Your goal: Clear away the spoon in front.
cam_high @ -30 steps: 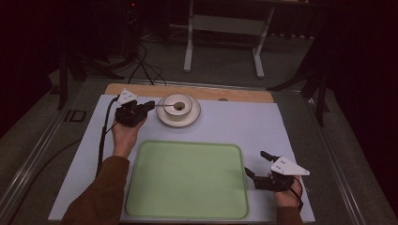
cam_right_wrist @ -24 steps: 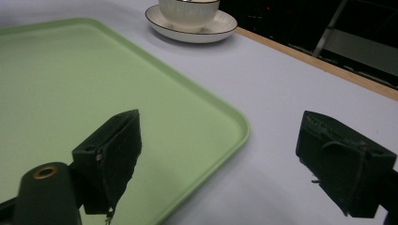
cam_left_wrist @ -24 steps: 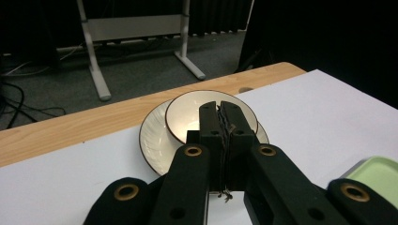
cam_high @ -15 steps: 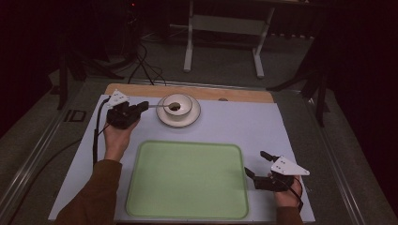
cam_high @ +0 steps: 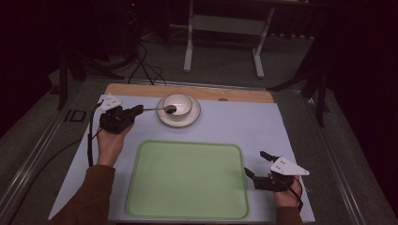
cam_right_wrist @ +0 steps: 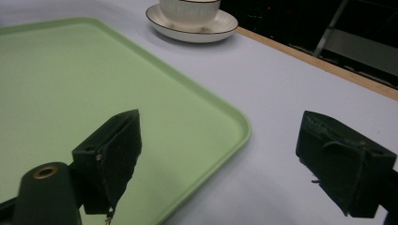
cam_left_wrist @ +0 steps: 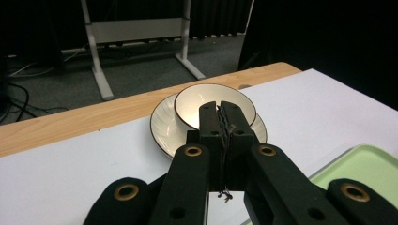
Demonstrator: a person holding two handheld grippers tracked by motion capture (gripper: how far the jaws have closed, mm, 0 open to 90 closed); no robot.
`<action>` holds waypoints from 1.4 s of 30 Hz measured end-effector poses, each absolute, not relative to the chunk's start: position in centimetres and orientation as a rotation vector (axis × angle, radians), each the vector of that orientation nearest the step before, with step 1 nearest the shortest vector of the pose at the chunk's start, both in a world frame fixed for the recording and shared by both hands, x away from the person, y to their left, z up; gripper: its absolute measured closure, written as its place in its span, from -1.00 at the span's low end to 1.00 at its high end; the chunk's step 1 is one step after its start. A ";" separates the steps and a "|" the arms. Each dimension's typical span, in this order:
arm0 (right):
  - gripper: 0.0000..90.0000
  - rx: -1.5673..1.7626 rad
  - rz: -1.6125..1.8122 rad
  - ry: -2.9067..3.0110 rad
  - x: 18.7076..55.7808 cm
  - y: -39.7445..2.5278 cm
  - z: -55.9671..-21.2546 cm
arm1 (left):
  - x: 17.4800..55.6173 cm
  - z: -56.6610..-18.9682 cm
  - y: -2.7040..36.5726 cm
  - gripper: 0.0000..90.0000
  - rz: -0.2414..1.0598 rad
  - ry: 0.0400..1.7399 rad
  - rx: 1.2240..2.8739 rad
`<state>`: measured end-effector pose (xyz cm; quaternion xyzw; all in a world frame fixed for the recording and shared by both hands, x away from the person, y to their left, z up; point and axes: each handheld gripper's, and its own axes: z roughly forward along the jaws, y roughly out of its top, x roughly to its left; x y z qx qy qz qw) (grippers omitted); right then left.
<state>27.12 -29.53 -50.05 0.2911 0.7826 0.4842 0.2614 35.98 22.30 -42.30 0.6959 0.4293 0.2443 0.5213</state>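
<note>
Left tongs (cam_high: 137, 110) slid a bit further left, still clenched on the thin metal spoon (cam_high: 157, 109). Its tip sits in the white ceramic bowl (cam_high: 178, 104) on the white saucer (cam_high: 162, 118). Right tongs (cam_high: 256, 168) hang released beside the light green plastic tray (cam_high: 187, 180).

Dim, soft overhead light falls on the table while the surroundings sink into near-black; close-up views are slightly blurred.

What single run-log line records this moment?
left gripper: shut on spoon | spoon: in bowl | right gripper: open, beside tray
</note>
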 end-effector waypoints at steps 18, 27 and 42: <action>-0.68 0.789 1.309 2.117 27.1 -29.5 -50.0 | 33.5 -42.5 24.7 0.98 0.589 1.050 1.639; -0.68 0.788 1.308 2.118 27.1 -29.5 -50.0 | 32.2 -43.2 25.7 0.98 0.586 1.084 1.644; -0.68 0.784 1.306 2.119 27.1 -29.5 -50.1 | 29.9 -44.3 26.7 0.98 0.565 1.128 1.639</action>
